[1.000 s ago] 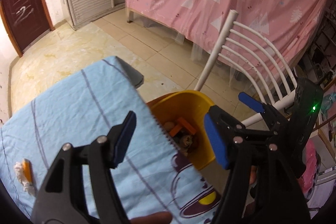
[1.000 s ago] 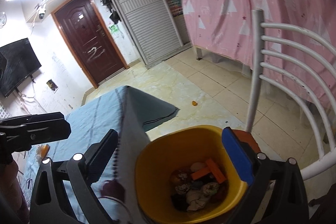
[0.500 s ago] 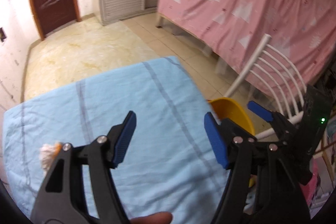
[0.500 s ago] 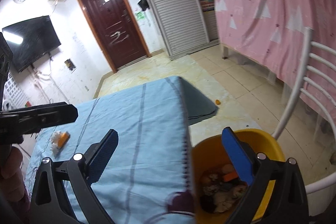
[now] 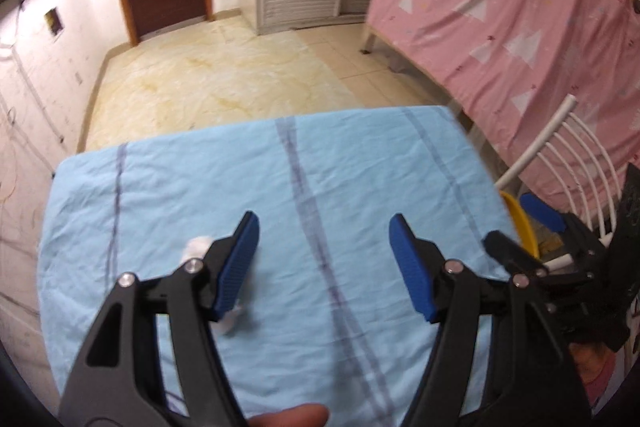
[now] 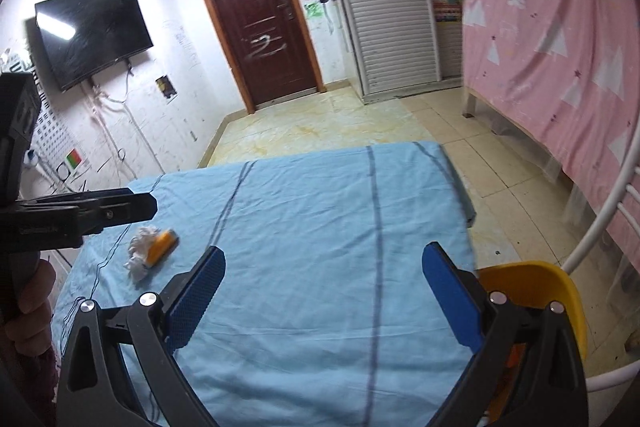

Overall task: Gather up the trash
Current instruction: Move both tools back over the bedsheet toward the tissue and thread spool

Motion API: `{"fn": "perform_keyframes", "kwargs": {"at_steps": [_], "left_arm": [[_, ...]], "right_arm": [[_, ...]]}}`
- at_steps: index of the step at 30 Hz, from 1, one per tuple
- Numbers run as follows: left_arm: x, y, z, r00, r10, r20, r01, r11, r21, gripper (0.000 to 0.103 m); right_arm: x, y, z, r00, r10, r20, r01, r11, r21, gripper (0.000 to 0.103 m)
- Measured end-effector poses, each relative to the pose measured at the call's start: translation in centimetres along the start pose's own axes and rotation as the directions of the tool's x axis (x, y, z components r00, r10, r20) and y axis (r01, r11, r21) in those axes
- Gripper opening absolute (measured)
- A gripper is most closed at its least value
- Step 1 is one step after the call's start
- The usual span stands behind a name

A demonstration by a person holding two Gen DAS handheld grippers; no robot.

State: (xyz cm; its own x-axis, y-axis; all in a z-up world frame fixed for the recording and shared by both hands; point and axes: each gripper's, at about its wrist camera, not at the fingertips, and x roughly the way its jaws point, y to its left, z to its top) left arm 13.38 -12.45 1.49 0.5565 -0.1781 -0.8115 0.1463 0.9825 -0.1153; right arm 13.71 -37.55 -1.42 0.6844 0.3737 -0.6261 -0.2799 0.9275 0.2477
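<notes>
A white crumpled tissue [image 6: 139,254] and an orange piece of trash [image 6: 161,247] lie together on the light blue tablecloth [image 6: 312,227] at its left side. In the left wrist view the tissue [image 5: 198,247] peeks out behind my left finger. My left gripper [image 5: 322,259] is open and empty above the cloth, just right of the tissue. My right gripper [image 6: 320,287] is open and empty over the cloth's near right part. The yellow trash bin [image 6: 536,291] stands off the table's right edge; it also shows in the left wrist view [image 5: 520,227].
A white slatted chair [image 5: 560,163] stands right of the bin. A bed with a pink cover [image 6: 560,47] runs along the right side. A dark door [image 6: 260,19], a white shutter cabinet [image 6: 384,7] and a wall TV [image 6: 92,35] are at the back, past tiled floor [image 6: 320,123].
Both grippers have swung left from over the yellow bin to over the blue tablecloth. The bin has slid to the right edge of both views; the tissue and orange piece are nearer.
</notes>
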Motion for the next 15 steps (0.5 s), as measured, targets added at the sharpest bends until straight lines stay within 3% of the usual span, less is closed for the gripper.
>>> {"fn": "perform_keyframes", "kwargs": {"at_steps": [7,15], "left_arm": [[0.0,4.9,-1.4,0.998,0.060,-0.026,-0.062,0.995,-0.078,0.065],[1.1,7.9,-3.3,0.995,0.060,-0.074,-0.068,0.991,-0.116,0.065]], "right_arm": [[1.5,3.2,0.2,0.999,0.025,-0.030,-0.026,0.998,-0.049,0.092],[3.0,6.7,0.3,0.997,0.039,-0.062,-0.045,0.994,-0.102,0.092]]}}
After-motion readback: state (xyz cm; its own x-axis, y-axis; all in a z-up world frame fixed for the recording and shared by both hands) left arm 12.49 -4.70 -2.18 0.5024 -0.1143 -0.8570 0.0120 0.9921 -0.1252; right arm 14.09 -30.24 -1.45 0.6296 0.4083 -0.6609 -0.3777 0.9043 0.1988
